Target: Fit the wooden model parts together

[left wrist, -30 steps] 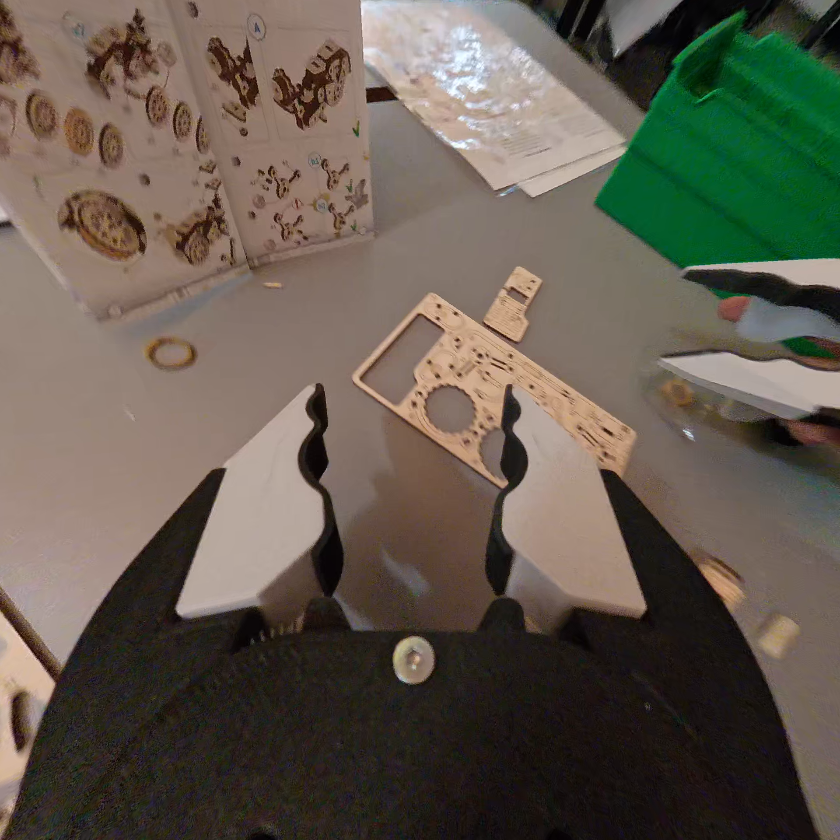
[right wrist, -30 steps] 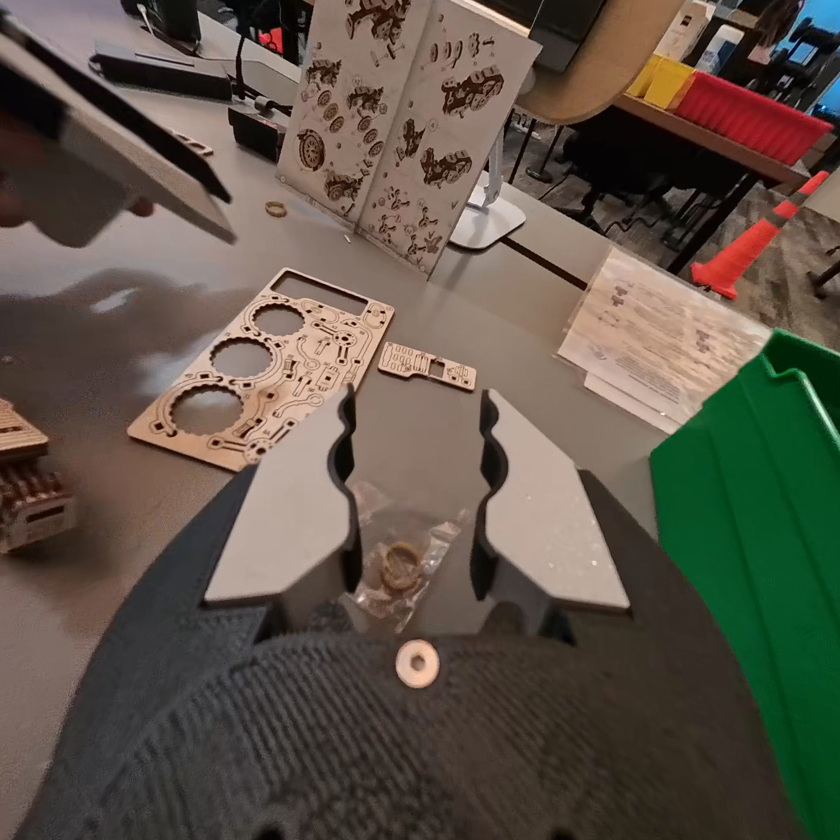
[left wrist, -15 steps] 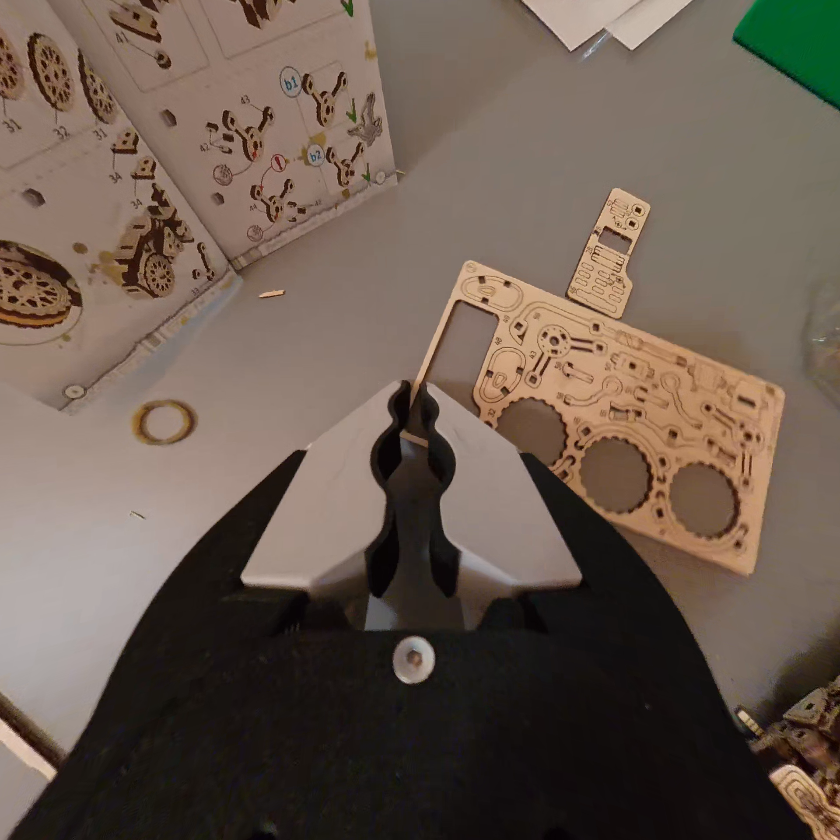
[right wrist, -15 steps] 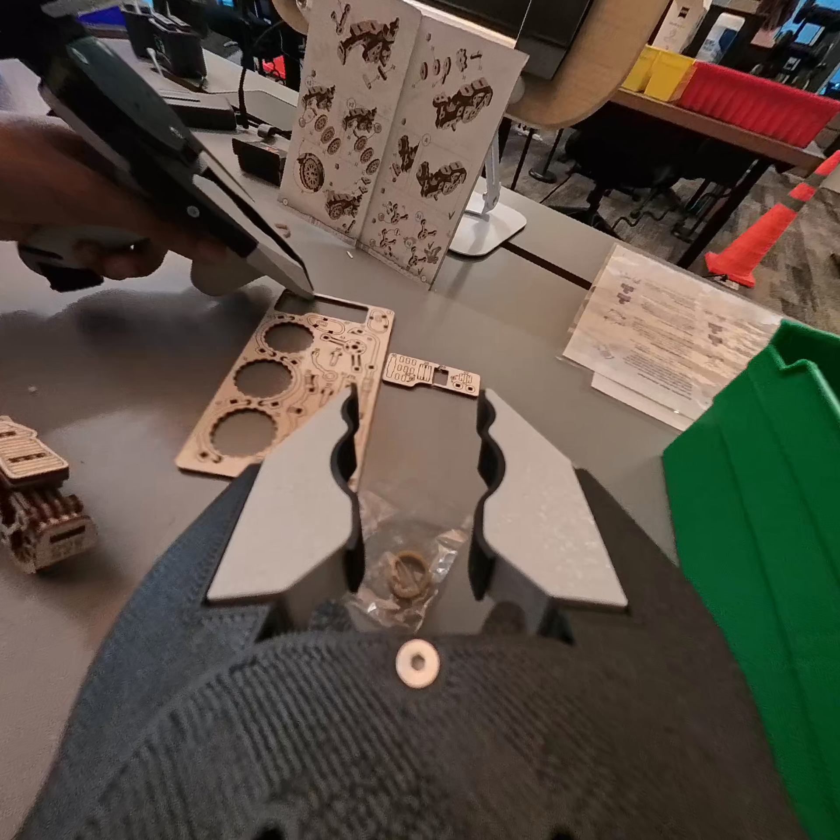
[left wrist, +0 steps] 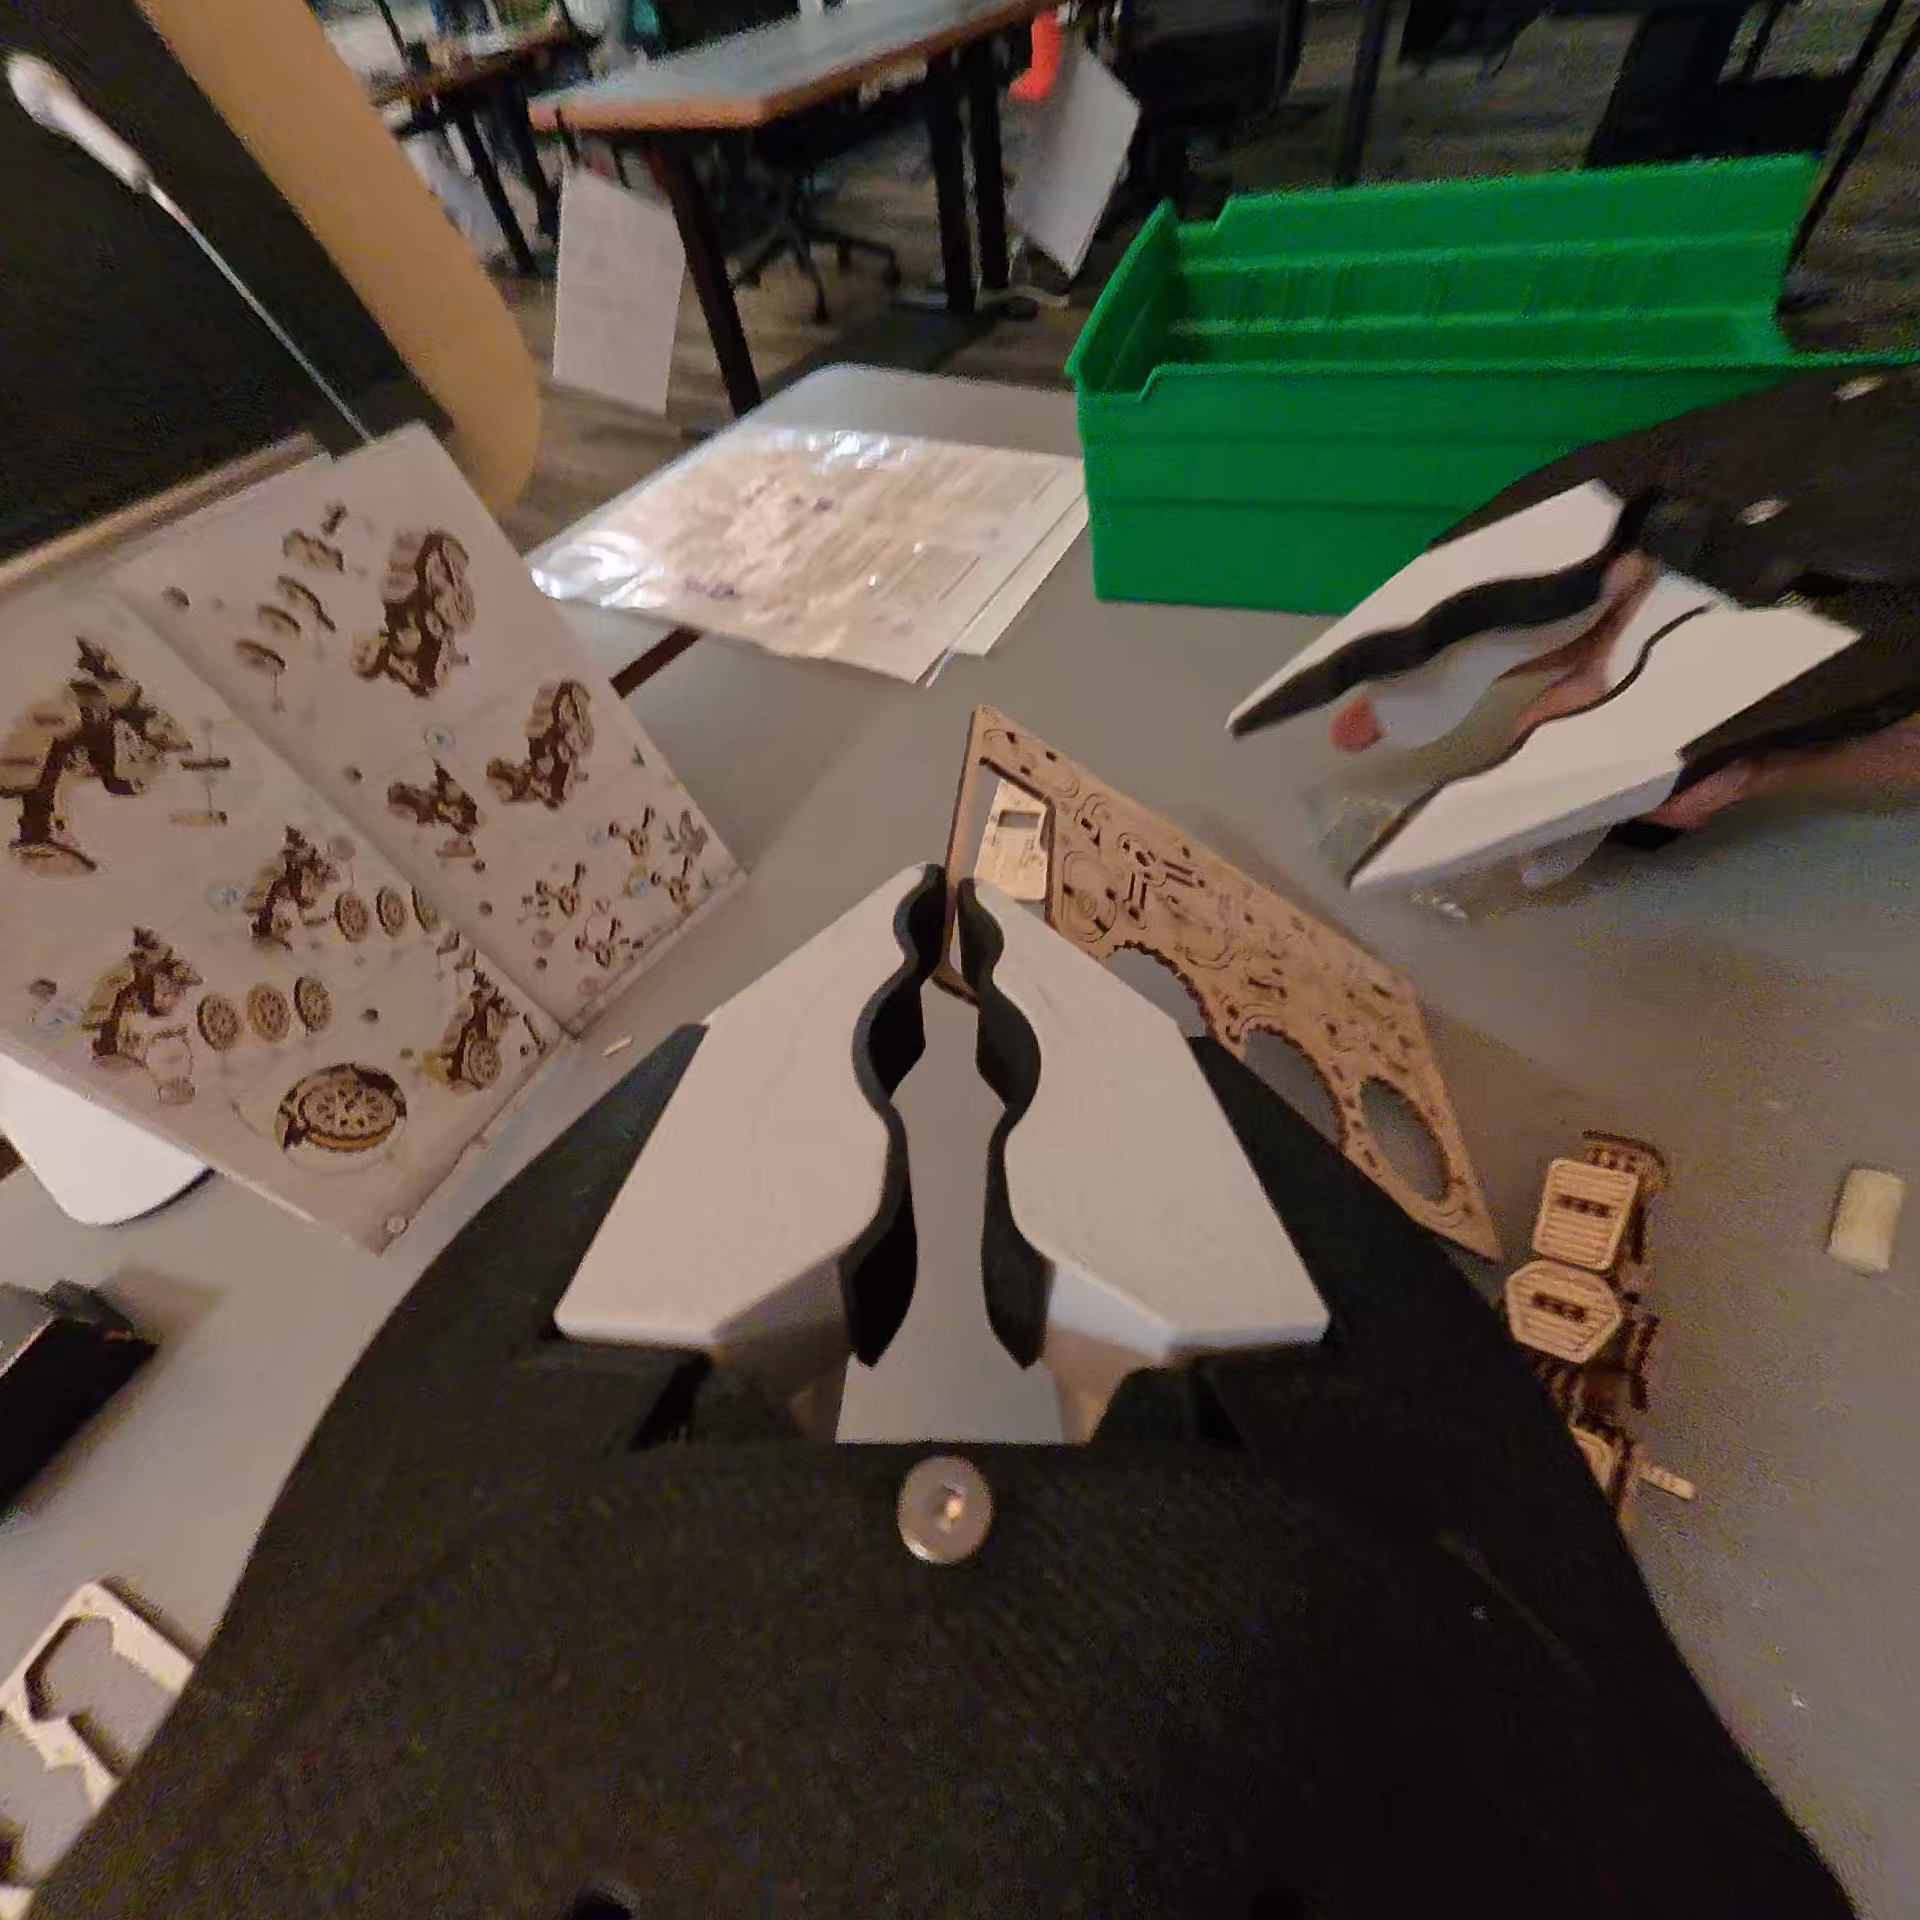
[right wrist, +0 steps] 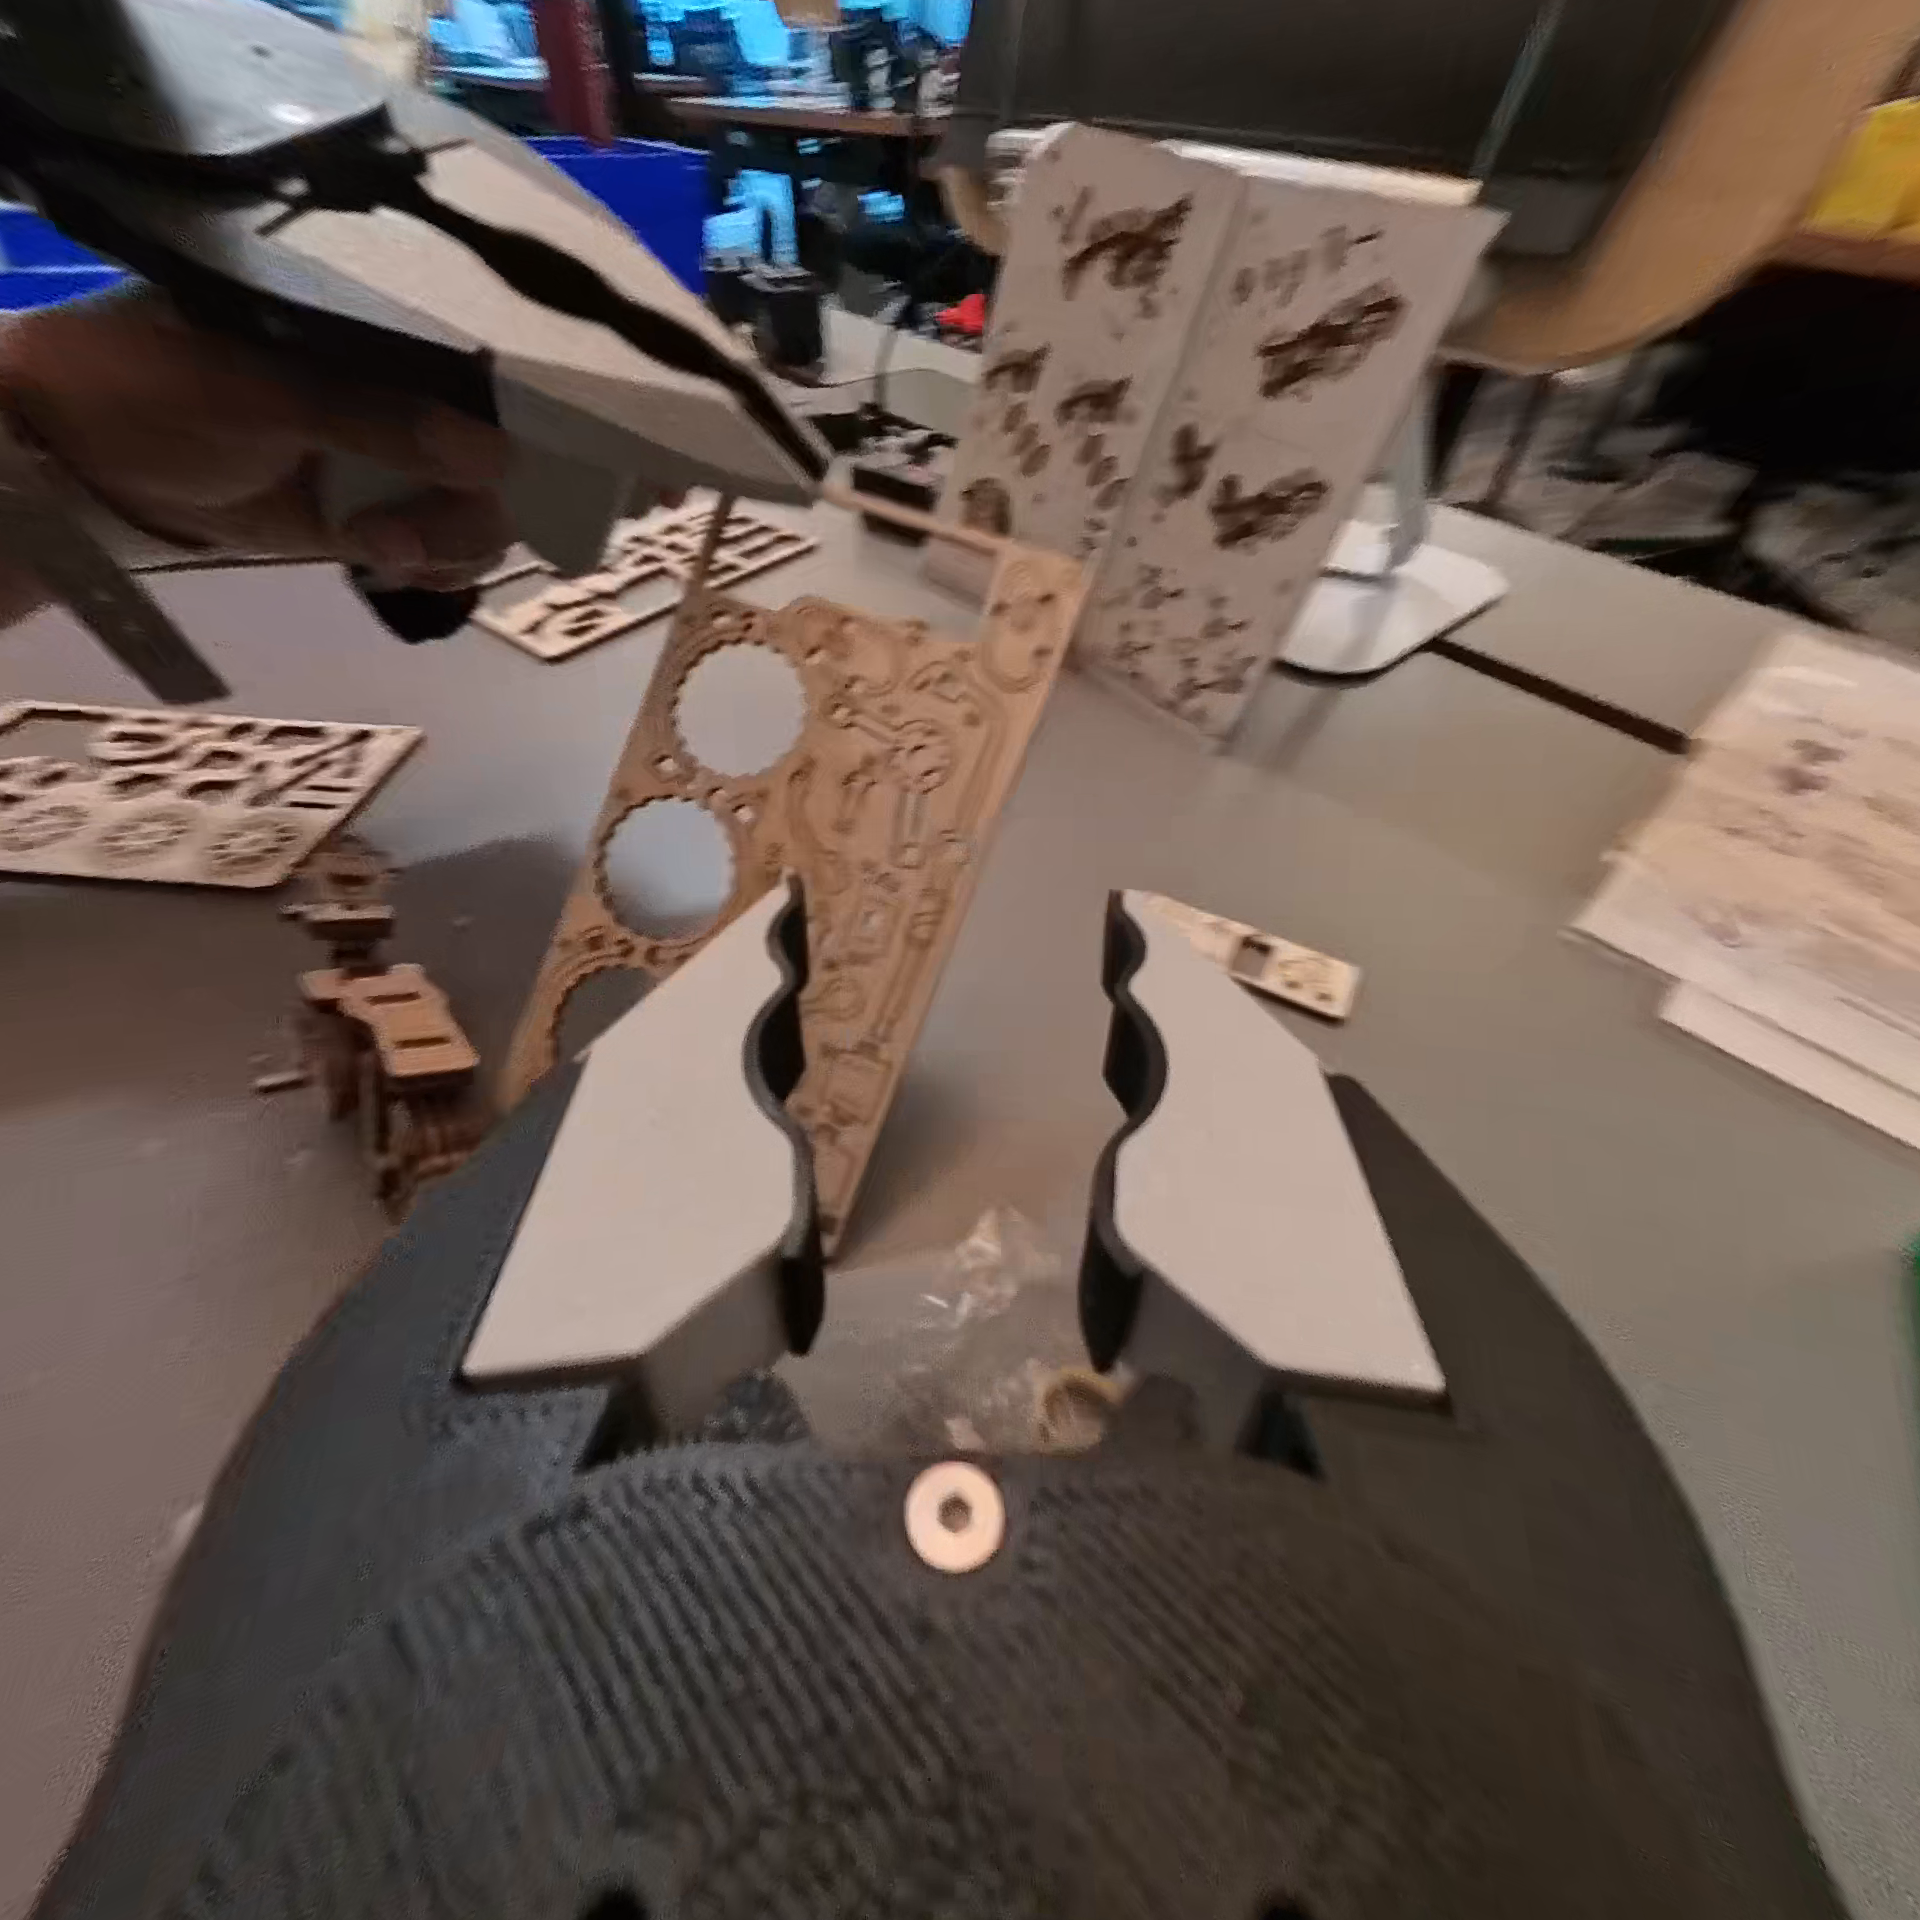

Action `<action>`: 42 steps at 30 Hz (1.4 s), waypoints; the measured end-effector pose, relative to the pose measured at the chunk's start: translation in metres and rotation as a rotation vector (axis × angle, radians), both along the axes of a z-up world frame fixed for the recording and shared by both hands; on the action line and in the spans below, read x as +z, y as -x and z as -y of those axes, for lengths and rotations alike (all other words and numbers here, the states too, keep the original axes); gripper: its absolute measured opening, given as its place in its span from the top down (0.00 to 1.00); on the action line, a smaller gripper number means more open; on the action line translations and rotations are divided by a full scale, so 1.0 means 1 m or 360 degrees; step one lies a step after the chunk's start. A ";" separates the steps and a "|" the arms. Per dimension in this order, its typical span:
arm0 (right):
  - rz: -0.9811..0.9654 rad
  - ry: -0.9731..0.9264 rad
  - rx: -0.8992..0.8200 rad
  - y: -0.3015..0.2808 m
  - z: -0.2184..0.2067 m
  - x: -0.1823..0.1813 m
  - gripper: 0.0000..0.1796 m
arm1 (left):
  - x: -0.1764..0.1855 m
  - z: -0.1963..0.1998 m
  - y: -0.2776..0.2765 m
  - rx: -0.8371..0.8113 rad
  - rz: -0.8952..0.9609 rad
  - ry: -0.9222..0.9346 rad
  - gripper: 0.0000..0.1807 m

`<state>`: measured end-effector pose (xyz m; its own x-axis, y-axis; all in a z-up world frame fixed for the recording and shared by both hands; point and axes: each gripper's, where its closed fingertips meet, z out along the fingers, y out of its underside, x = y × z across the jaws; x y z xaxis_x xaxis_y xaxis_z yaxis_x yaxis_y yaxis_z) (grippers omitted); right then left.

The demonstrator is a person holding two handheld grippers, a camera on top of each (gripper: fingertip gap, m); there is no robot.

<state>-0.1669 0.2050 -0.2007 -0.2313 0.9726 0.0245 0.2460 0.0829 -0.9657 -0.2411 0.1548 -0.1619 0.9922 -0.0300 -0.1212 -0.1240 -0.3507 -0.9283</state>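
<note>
My left gripper [left wrist: 948, 896] is shut on the corner of a flat wooden parts sheet [left wrist: 1247, 966] with round cut-outs. It holds the sheet tilted up, with the far end low near the table. In the right wrist view the sheet [right wrist: 831, 748] hangs from the left gripper [right wrist: 816, 483] and reaches down beside my right gripper's left finger. My right gripper [right wrist: 956, 914] is open and empty, low over a clear plastic bag [right wrist: 987, 1309] of small rings. It also shows at the right in the left wrist view [left wrist: 1299, 805]. A partly built wooden model [left wrist: 1579, 1247] stands on the table.
An open instruction booklet [left wrist: 312, 810] stands at the left, a green bin [left wrist: 1403, 364] at the back right, sleeved papers [left wrist: 821, 540] between them. A small wooden strip [right wrist: 1278, 961] lies behind the sheet. More parts sheets [right wrist: 187, 790] lie at the left. Tip to tip, the grippers are about 11 cm apart.
My left gripper closed on the sheet's corner and lifted it from flat on the table to a steep tilt. My right gripper stayed open over the bag.
</note>
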 end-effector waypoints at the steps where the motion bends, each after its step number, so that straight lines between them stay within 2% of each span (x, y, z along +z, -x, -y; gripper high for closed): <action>1: 0.0034 0.0035 0.0069 0.001 0.007 -0.002 0.68 | 0.004 0.000 -0.004 -0.0023 0.0004 -0.0036 1.00; 6: 0.0268 0.0192 0.0234 0.011 0.026 -0.018 0.69 | 0.022 0.002 -0.022 -0.0134 -0.0013 -0.0171 1.00; 9: 0.0321 0.0300 0.0341 0.008 0.037 -0.020 0.81 | 0.026 0.001 -0.024 -0.0120 0.0002 -0.0184 1.00; 13: 0.0226 0.0322 0.0288 0.008 0.030 -0.010 0.93 | 0.027 0.001 -0.012 0.0004 0.0110 -0.0250 1.00; 16: 0.0221 0.0344 0.0217 0.006 0.021 -0.009 1.00 | 0.018 0.002 -0.003 0.0070 0.0324 -0.0240 0.91; 19: 0.0242 0.0315 0.0182 -0.001 0.017 -0.012 1.00 | -0.002 0.004 0.009 0.0153 0.0468 -0.0119 0.86; 23: 0.0257 0.0252 0.0125 -0.007 0.016 -0.016 0.94 | -0.047 0.009 0.024 0.0288 0.0413 0.0196 0.85; 26: 0.0239 0.0199 0.0100 -0.005 0.018 -0.016 0.92 | -0.069 0.010 0.023 0.0286 0.0385 0.0324 0.84; 35: 0.0220 0.0090 0.0116 -0.003 0.025 -0.018 0.91 | -0.094 0.014 0.029 0.0328 0.0190 0.0479 0.83; 41: 0.0249 0.0003 0.0131 -0.003 0.029 -0.024 0.90 | -0.114 0.014 0.029 0.0362 0.0101 0.0629 0.79; 42: 0.0253 -0.0008 0.0135 -0.003 0.030 -0.024 0.90 | -0.113 0.013 0.030 0.0370 0.0075 0.0625 0.80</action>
<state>-0.1637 0.1747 -0.2252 -0.3140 0.9493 -0.0139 0.3875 0.1148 -0.9147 -0.2713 0.1421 -0.2752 0.9822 0.1593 -0.0995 0.0388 -0.6906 -0.7222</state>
